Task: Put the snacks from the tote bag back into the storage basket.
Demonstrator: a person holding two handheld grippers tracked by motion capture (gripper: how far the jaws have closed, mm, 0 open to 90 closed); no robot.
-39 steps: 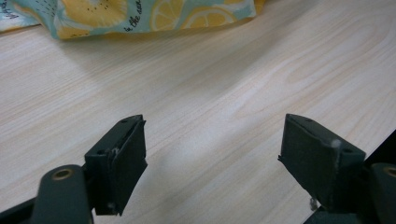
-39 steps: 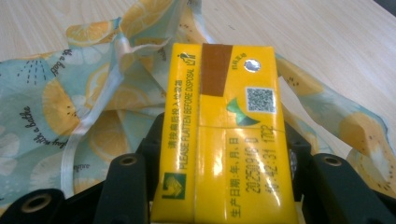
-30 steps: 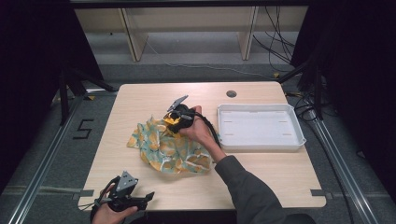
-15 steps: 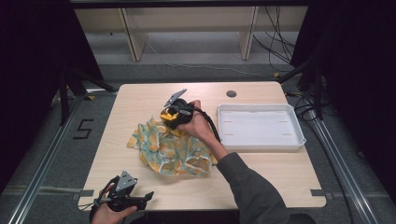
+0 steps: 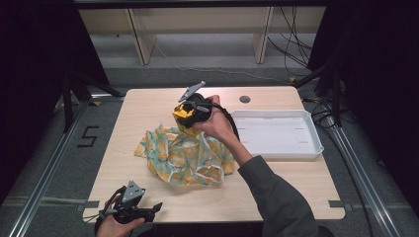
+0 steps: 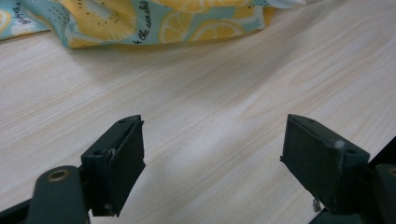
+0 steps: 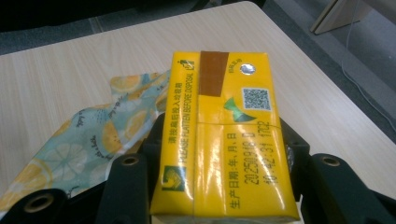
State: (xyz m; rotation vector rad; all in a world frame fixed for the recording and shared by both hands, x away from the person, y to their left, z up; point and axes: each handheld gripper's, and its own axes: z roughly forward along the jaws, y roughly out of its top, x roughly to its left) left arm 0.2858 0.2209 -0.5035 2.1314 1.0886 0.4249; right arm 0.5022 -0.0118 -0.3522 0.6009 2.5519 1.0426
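High view — yellow carton point(image 5: 187, 117) is held raised over the lemon-print cloth point(image 5: 184, 157) by the right gripper point(image 5: 193, 109), white tray point(image 5: 276, 134) just beside. Left gripper view — left gripper point(image 6: 212, 163) is seen wide open, empty, above the desk point(image 6: 210, 93). Right gripper view — jaws are clamped on the carton's sides; grip should be kept square so it isn't tilted.

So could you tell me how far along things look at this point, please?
Done: the yellow carton is off the table, clamped in the right gripper above the lemon-print cloth. In hand: carrying it. Left, probably: setting it in the white tray, which holds nothing. The left gripper waits open.
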